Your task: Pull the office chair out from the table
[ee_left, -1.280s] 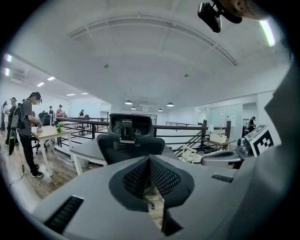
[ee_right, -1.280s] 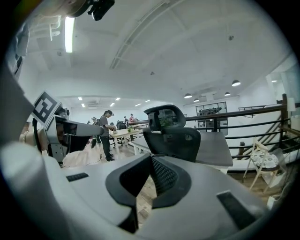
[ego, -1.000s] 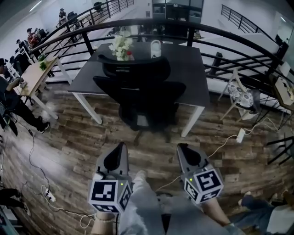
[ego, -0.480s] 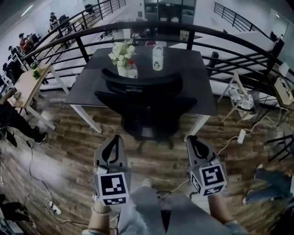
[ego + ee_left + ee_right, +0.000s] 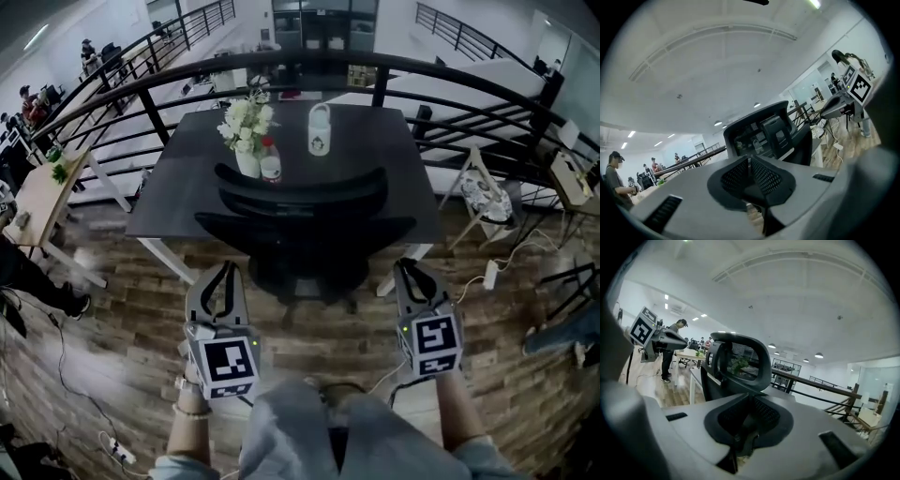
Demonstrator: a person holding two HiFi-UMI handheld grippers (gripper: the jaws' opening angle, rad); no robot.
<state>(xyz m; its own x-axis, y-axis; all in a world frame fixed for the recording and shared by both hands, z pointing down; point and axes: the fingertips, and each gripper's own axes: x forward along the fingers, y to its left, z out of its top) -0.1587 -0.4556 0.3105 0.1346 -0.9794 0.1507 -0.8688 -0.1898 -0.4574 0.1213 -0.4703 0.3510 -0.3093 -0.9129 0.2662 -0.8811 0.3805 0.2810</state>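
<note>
The black mesh office chair (image 5: 300, 202) stands pushed in at the near edge of the dark table (image 5: 375, 141), its back toward me. My left gripper (image 5: 223, 270) is held a short way in front of the chair's left side, and my right gripper (image 5: 410, 267) in front of its right side. Neither touches the chair. Both pairs of jaws are nearly together and just starting to open, with nothing between them. In the left gripper view the gripper (image 5: 750, 161) points at the chair's back (image 5: 761, 133). The right gripper (image 5: 749, 401) faces the headrest (image 5: 738, 359).
On the table stand a vase of white flowers (image 5: 246, 127), a bottle (image 5: 270, 164) and a white jug (image 5: 320, 129). A black railing (image 5: 450, 80) curves behind. A light chair (image 5: 487, 197) and a power strip (image 5: 489, 275) sit right, a wooden desk (image 5: 33, 202) left.
Both grippers have moved forward toward the chair and spread further apart. The chair and table look nearer and sit lower in the head view.
</note>
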